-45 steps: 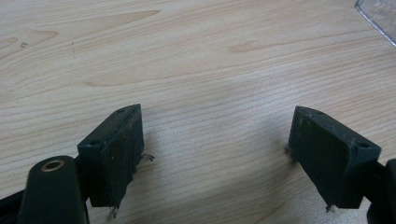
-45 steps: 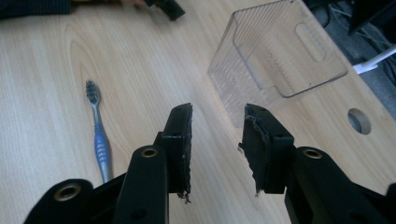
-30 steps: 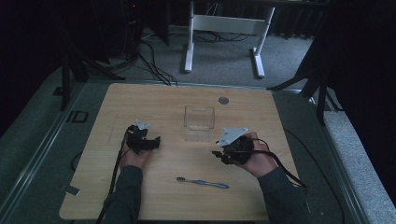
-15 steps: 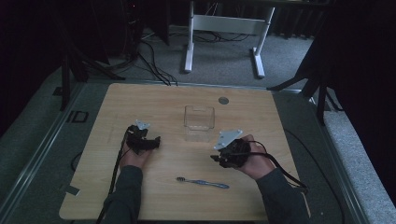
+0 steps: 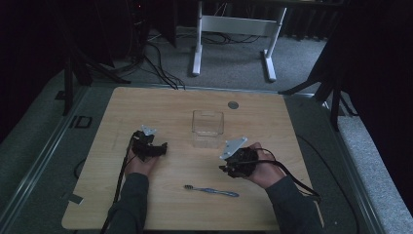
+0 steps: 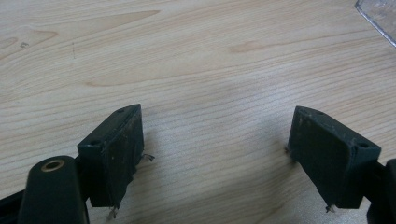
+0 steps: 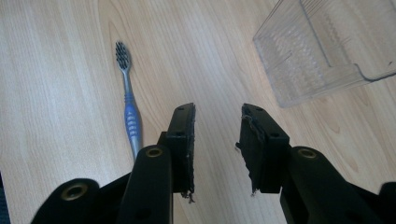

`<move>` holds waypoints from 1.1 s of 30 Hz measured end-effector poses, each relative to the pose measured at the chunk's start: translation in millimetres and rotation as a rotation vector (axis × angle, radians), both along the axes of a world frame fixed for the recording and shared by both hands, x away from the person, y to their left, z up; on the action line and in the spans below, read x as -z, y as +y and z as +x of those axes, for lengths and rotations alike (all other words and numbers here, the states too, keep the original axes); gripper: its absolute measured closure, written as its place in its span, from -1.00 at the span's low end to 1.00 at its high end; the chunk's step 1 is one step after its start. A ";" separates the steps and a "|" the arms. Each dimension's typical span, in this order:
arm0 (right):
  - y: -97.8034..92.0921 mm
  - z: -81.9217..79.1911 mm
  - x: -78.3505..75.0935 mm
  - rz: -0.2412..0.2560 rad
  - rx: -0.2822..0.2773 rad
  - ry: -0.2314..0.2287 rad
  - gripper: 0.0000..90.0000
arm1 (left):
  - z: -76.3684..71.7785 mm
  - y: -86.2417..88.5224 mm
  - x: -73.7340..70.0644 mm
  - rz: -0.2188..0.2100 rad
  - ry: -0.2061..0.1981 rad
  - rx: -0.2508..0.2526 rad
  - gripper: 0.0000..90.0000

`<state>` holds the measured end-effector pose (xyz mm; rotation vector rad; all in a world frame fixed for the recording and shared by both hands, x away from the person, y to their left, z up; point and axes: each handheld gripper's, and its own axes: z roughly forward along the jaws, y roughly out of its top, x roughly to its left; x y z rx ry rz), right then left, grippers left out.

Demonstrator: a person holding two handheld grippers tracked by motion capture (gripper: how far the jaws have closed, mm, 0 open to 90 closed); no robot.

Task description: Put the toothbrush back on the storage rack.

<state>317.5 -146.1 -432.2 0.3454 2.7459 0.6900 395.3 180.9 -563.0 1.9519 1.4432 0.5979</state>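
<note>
Toothbrush (image 5: 211,191) is lying flat near the front edge of the counter (image 5: 146,105), roughly mid-width, bristle end toward the left edge, untouched. In the right gripper view it (image 7: 128,109) sits just left of the jaws, bristles pointing away.

Change over the last second: the right gripper (image 5: 225,168) has been moved down from beside the clear box (image 5: 208,126) toward the front edge, so it is now just above the handle end of the toothbrush. Contact is not made yet. Its jaws are parted by a narrow gap with nothing between them; bare wood is seen in the gap.

The left gripper (image 5: 164,146) has stayed put, left of centre and well apart from the toothbrush. Its jaws are spread wide and empty over bare counter, with a corner of the box (image 6: 378,16) at the top right of its view.

Reading: an approach to pick the toothbrush is judged to be in progress, likely for placing in the box. The box (image 7: 327,51) is empty as far as can be seen.

Next needed: the right gripper should be shifted sideways onto the handle and lowered. The handle lies flat and thin, so a slip or a push along the wood is the risk.
</note>
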 end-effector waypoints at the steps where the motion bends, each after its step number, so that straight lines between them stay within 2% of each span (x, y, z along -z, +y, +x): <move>1: 0.0 0.0 0.0 0.000 0.000 0.000 0.45 | 0.0 0.0 0.0 0.000 0.000 -0.001 -0.59; 33: 15.4 2.4 16.9 -0.088 -0.050 0.096 0.46 | 0.1 0.0 0.0 0.000 0.000 0.000 -0.59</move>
